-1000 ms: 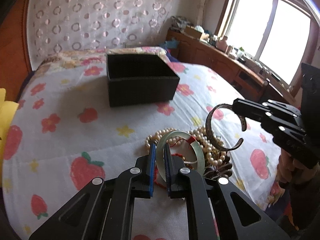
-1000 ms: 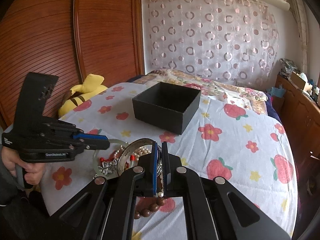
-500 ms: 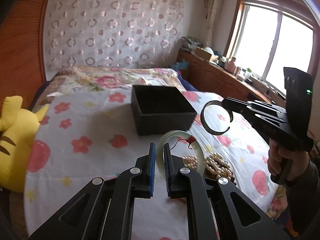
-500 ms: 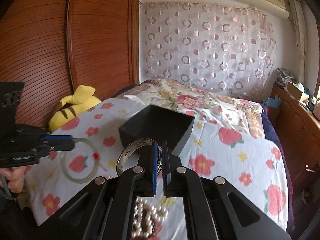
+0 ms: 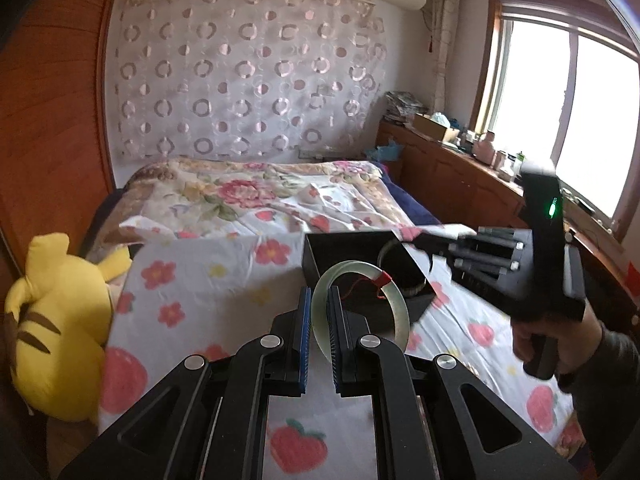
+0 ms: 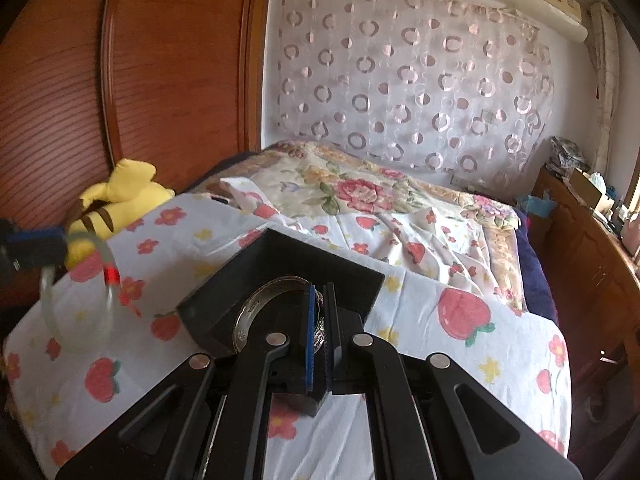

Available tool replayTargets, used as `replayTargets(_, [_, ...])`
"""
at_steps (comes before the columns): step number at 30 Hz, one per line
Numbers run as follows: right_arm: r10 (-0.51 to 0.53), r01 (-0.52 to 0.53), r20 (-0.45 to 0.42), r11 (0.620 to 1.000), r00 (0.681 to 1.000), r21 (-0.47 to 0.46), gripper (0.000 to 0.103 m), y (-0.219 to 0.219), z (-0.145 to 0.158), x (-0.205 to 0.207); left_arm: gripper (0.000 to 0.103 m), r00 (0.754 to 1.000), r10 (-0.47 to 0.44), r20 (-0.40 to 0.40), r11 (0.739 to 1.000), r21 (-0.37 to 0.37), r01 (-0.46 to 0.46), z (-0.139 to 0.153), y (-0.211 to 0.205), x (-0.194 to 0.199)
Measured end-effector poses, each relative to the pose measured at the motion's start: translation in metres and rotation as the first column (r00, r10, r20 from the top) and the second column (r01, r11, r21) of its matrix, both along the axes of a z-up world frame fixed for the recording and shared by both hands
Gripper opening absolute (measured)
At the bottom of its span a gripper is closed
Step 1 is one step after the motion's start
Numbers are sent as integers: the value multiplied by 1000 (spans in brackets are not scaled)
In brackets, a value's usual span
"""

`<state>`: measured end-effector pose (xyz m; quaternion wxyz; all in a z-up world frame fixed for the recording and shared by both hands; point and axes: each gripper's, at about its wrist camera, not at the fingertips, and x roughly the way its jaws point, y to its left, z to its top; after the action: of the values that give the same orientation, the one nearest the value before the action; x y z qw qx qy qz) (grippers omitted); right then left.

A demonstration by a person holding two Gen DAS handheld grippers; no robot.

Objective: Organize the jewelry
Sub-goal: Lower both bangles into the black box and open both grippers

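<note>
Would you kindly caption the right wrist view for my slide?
Right hand-held gripper holds a silver bangle over the black box on the bed.

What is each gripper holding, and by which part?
The left gripper pinches a pale green jade bangle by its band, opposite the red thread. The right gripper pinches a silver cuff bracelet by its band.

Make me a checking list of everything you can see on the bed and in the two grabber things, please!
Surface: white bedspread with strawberry and flower print, rumpled.
Job's things: open black square box on the bedspread; pale green jade bangle with red thread; engraved silver cuff bracelet.
Clutter: yellow plush toy at the bed's edge.
Grippers: left gripper shut on the bangle; right gripper shut on the cuff, over the box.
Cables: nothing seen.
Surroundings: wooden wardrobe, circle-patterned curtain, window, cluttered sideboard.
</note>
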<state>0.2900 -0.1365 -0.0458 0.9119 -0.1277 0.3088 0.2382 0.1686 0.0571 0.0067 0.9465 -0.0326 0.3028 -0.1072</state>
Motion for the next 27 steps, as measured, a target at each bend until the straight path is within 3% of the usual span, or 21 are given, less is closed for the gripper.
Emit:
replayTargets(11, [11,-12,-55,999,998,-33,6,10,-25,14,7,999,40,-30,999,6,-39,-4,3,40])
replayTargets(17, [-15,15,-40,1000,999,11,13,-7,-13,10,7,998,42,-49,999,0,-42,-11,0,55])
replayTargets(27, [-28,29,-10,998,1000,56,14,-55,-1,-18,7,996,21,-84,1000,7,-20,-25,-35,92])
